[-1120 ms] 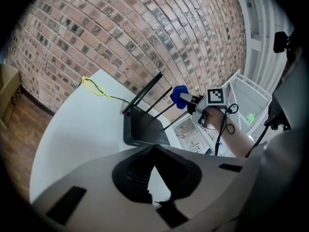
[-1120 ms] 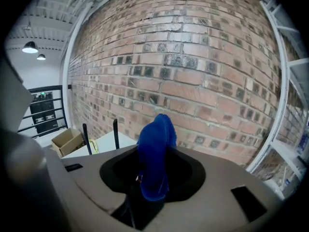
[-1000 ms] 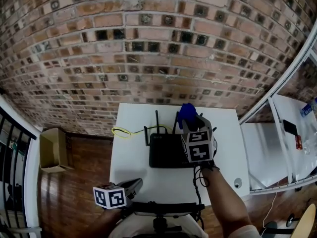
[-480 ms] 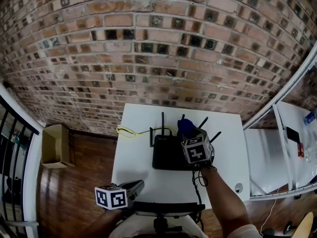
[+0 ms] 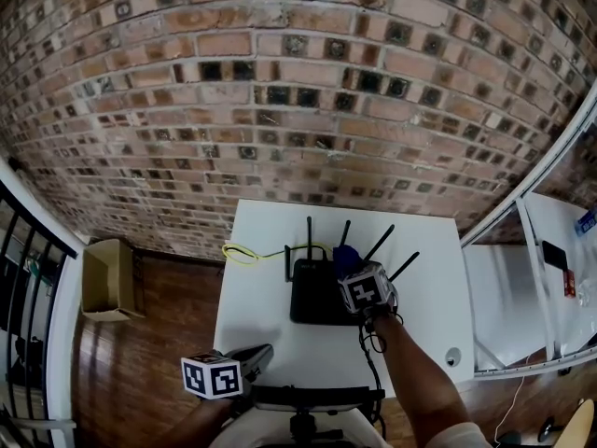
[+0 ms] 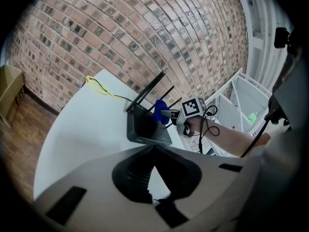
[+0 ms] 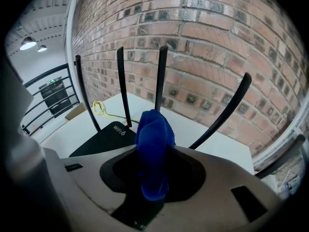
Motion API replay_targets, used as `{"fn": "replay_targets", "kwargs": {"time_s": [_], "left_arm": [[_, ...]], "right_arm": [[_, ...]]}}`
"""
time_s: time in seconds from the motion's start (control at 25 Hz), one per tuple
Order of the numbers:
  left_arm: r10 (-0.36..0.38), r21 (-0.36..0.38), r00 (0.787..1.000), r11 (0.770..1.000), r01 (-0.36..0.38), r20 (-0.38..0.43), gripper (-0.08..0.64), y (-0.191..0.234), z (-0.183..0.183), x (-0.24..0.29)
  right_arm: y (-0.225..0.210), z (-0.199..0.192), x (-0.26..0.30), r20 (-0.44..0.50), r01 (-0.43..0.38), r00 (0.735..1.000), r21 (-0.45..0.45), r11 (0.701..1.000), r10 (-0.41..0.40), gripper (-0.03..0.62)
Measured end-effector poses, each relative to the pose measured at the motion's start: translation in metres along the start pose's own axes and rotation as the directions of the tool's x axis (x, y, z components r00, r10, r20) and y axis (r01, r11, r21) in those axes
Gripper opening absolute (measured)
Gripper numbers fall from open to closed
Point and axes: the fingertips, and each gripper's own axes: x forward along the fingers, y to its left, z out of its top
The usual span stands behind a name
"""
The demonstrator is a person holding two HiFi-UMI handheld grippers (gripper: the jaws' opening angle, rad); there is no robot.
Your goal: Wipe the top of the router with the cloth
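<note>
Brick wall (image 5: 280,91) backs the white desk (image 5: 256,320). Right tool (image 7: 157,151) clamps the blue cloth (image 7: 153,127) over the black router (image 5: 312,295), at its 1 o'clock corner between the antennas (image 7: 161,76) — contact unclear. Left tool (image 6: 154,148) sits closed and empty at the router's 7 o'clock.

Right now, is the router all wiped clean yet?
Not yet. Done: the blue cloth is picked up, pinched in the right gripper. In hand: it hangs over the back of the black router, by the antennas; touching isn't clear. To do: wiping across the whole top. The left gripper rests empty near the front edge of the table.
</note>
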Motion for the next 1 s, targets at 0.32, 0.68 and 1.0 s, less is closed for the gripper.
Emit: {"fn": "replay_targets", "kwargs": {"time_s": [0.32, 0.68, 1.0], "left_arm": [[-0.005, -0.024, 1.000, 1.000, 0.005, -0.006, 0.025, 0.006, -0.001, -0.002], [-0.018, -0.010, 1.000, 1.000, 0.018, -0.016, 0.025, 0.003, 0.000, 0.002], [-0.018, -0.023, 1.000, 1.000, 0.017, -0.007, 0.025, 0.005, -0.002, 0.000]], "right_arm": [[0.015, 0.005, -0.011, 0.059, -0.057, 0.997, 0.060, 0.997, 0.053, 0.133], [0.036, 0.065, -0.045, 0.232, -0.108, 0.969, 0.089, 0.990, 0.085, 0.133], [0.032, 0.073, -0.044, 0.242, -0.100, 0.968, 0.098, 0.990, 0.074, 0.133]]}}
